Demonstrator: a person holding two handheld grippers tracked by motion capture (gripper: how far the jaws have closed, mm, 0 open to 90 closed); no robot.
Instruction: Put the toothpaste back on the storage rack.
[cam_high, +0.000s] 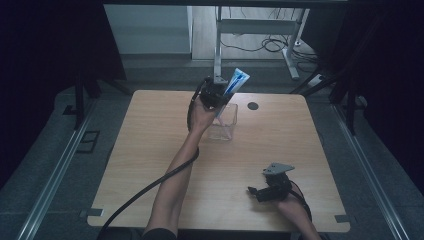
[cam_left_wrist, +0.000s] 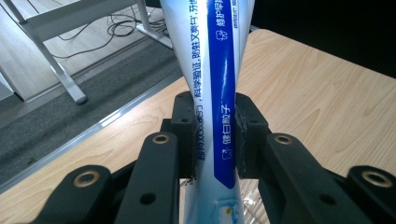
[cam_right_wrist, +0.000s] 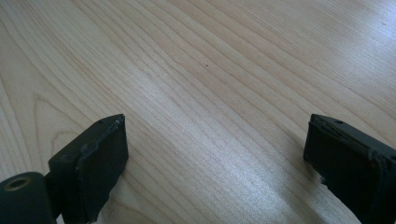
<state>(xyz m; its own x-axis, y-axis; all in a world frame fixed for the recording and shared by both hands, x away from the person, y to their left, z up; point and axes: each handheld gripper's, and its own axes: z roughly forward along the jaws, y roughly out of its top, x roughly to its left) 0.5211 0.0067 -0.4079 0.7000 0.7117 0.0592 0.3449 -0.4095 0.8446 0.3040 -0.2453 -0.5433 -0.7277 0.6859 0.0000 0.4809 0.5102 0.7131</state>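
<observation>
Toothpaste tube (cam_left_wrist: 219, 93): clamped in left claw (cam_high: 216, 96), above clear box (cam_high: 223, 122).
Right claw (cam_right_wrist: 217, 158): jaws wide apart, nothing between, over tabletop (cam_high: 150, 150).

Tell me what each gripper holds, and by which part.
The left gripper clamps a toothpaste tube across its middle, above the clear box. The right gripper is open over the table, holding nothing.

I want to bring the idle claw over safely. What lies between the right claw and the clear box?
Bare wooden table only; in the high view nothing lies between the right claw and the clear box.
</observation>
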